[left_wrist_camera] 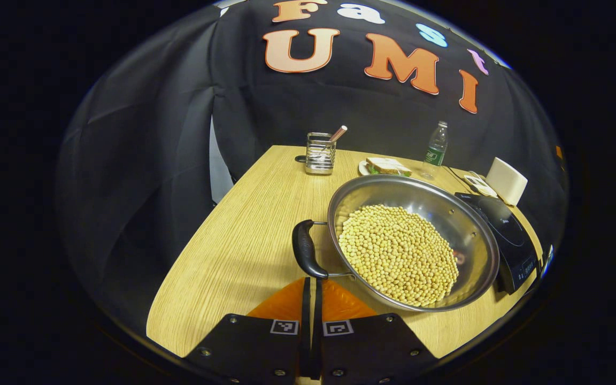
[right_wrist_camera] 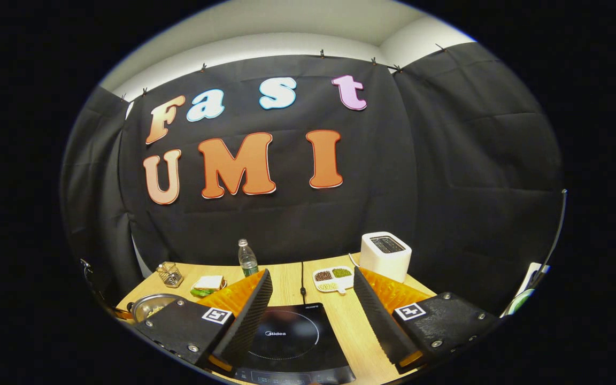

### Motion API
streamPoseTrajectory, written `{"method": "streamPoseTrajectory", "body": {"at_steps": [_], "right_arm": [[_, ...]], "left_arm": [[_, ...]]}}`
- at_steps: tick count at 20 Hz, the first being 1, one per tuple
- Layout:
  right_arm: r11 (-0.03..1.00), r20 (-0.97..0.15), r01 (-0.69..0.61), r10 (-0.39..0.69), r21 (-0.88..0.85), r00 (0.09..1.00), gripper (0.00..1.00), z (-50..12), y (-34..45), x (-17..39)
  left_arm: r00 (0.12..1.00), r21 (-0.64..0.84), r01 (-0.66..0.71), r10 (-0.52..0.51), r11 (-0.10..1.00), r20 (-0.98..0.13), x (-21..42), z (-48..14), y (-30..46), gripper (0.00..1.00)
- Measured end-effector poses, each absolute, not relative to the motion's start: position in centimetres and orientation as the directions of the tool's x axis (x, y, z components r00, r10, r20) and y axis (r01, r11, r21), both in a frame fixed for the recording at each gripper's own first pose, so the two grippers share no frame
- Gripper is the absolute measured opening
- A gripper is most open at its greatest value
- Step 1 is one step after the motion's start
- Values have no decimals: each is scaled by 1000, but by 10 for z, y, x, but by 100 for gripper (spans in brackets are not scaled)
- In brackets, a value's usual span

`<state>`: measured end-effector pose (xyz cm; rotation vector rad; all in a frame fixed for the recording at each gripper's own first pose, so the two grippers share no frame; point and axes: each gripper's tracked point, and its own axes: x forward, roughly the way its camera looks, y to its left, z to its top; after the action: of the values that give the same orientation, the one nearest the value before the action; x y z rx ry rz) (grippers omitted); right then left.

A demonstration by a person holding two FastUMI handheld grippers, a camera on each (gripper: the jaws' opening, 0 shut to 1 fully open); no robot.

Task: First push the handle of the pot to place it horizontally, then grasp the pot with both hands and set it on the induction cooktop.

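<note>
I see a silver pot of pale yellow beans with a black handle on the light wood-grain table, a black induction cooktop beside the pot, and beyond the cooktop a white toaster.

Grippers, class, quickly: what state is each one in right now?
Left tool: shut, empty, just short of the pot handle.
Right tool: open, empty, above the cooktop.
</note>
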<state>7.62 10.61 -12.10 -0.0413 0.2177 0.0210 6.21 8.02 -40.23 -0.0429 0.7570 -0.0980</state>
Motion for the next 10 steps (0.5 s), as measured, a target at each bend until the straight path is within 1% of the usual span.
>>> {"method": "streamPoseTrajectory", "body": {"at_steps": [1,2,4,5,10], "right_arm": [[999,-218,-25,16,-37,976,100,-122,108,76],[999,-219,-24,16,-36,975,95,-124,109,77],[999,-230,-26,18,-31,973,95,-129,112,77],[999,-235,-29,23,-21,972,100,-131,114,76],[998,-261,-57,59,16,963,100,-145,133,74]], "left_arm": [[724,-70,75,-103,995,-682,64,-402,81,2],[726,-65,79,-102,995,-680,67,-402,82,2],[726,-50,87,-97,995,-680,73,-404,83,2],[726,-42,91,-95,995,-681,77,-405,83,2],[733,-33,97,-94,995,-674,92,-407,87,1]]}}
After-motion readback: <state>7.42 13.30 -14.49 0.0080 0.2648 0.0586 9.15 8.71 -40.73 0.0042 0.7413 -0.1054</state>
